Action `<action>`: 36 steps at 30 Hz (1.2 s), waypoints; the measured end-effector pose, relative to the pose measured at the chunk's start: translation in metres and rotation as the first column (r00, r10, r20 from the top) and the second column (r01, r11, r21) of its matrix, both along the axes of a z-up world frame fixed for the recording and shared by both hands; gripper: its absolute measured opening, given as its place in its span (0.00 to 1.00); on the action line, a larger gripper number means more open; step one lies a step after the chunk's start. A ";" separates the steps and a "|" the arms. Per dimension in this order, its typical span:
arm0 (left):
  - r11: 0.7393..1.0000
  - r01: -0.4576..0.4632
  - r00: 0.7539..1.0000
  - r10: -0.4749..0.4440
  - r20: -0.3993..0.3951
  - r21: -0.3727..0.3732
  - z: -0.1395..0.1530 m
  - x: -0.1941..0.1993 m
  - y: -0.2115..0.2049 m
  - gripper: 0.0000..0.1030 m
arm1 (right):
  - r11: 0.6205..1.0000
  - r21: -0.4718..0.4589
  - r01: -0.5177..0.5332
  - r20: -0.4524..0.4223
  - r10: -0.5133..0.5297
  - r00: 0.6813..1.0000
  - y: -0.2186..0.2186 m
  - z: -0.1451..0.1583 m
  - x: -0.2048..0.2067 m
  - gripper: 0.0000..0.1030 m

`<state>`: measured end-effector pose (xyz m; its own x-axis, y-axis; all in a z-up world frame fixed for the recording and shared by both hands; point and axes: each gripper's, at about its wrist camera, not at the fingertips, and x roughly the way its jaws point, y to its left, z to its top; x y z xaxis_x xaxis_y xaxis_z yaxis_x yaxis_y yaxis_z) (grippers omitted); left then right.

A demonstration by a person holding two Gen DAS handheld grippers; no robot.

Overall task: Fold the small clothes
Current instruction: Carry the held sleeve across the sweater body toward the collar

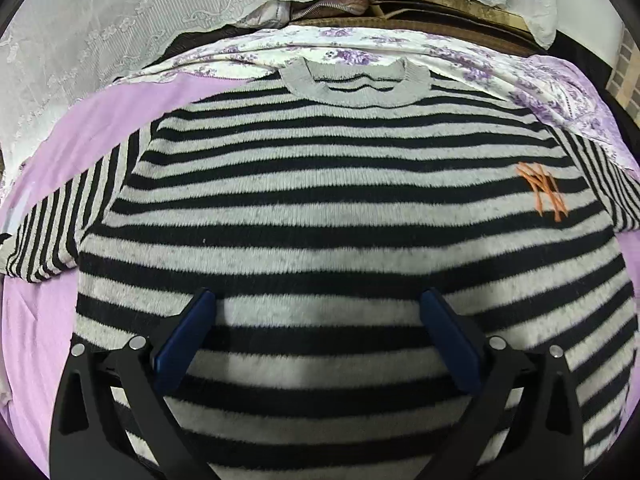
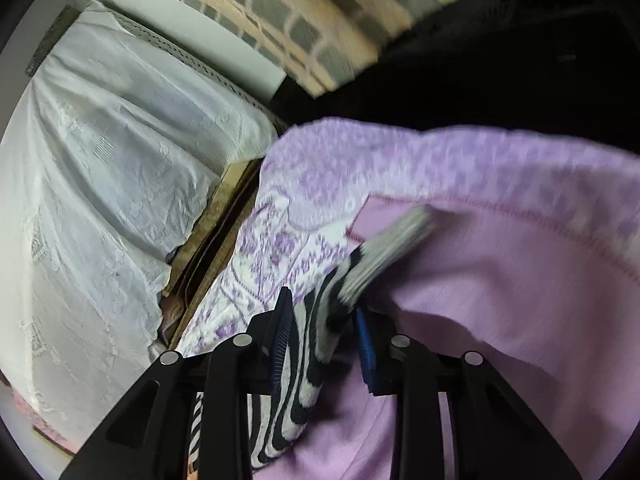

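A grey and black striped sweater (image 1: 320,200) lies flat, front up, on a lilac sheet (image 1: 36,320), its collar (image 1: 352,80) at the far side and an orange logo (image 1: 540,192) on the right chest. Over its lower body hovers my left gripper (image 1: 318,294), open, nothing between the blue pads. One sleeve (image 1: 60,224) spreads out to the left. In the right wrist view my right gripper (image 2: 322,300) is shut on a striped sleeve (image 2: 304,360), whose grey cuff (image 2: 396,240) sticks out blurred beyond the fingertips.
A floral purple cloth (image 1: 460,56) lies behind the collar. White lace covering (image 2: 100,160) drapes over a bulky shape on the left, with cardboard edges (image 2: 224,200) beside it. A brick-patterned wall (image 2: 320,20) stands behind. The lilac sheet (image 2: 500,280) stretches to the right.
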<state>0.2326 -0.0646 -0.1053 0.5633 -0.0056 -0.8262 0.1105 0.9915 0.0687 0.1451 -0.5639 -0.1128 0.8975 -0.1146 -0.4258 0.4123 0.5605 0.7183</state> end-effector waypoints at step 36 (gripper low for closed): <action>0.942 -0.312 0.949 0.315 0.004 -0.128 -0.002 -0.014 0.210 0.96 | 0.965 -0.211 -0.159 -0.095 0.141 0.985 0.108 0.082 0.031 0.07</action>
